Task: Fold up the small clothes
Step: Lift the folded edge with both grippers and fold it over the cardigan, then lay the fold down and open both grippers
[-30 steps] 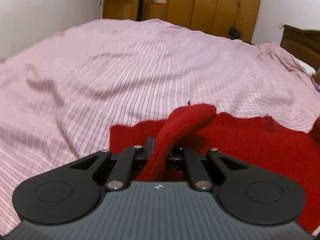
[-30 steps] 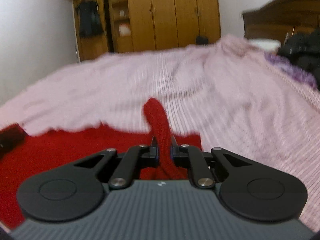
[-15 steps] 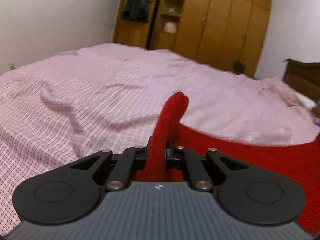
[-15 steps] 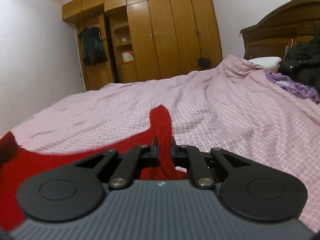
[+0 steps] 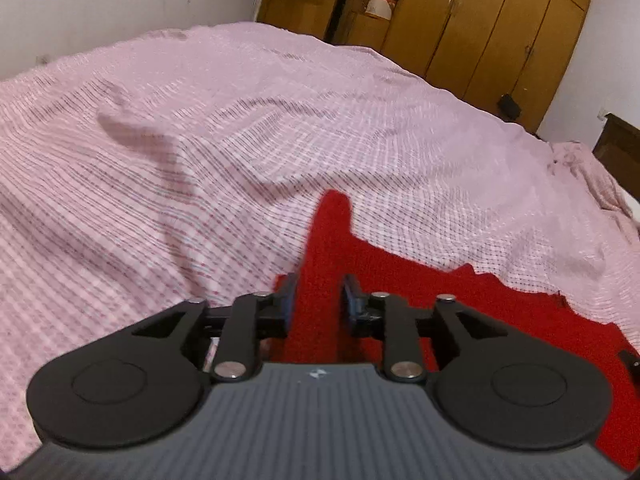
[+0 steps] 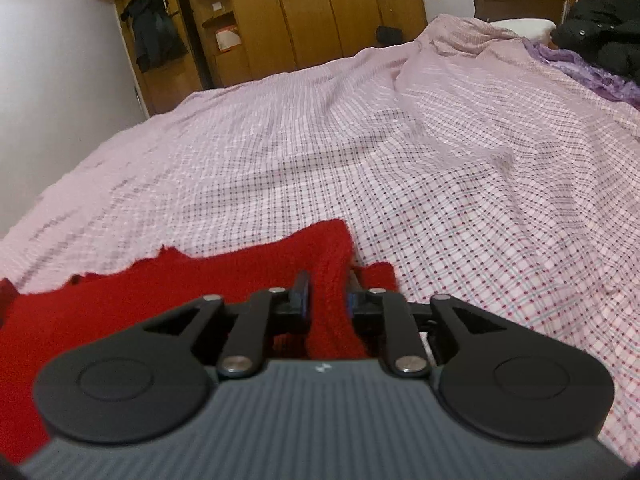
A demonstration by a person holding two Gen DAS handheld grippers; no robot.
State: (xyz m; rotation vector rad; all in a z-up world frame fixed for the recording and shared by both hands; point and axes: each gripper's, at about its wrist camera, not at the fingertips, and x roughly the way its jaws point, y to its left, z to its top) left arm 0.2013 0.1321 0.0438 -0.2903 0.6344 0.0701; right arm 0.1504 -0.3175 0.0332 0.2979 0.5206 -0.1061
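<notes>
Your left tool [image 5: 318, 304] pinches a fold of the red knit [image 5: 500, 308]. Your right tool [image 6: 326, 300] grips another fold, over the bed [image 6: 440, 168].

Garment [image 5: 460, 300] on bedspread [image 5: 240, 128], wardrobe [image 5: 480, 20] behind.

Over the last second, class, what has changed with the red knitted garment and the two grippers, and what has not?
Both grippers carried the red knitted garment up and then back down toward the pink checked bedspread. The left gripper and right gripper have widened slightly, fabric still between their fingers. The garment's body remains spread on the bed.
</notes>
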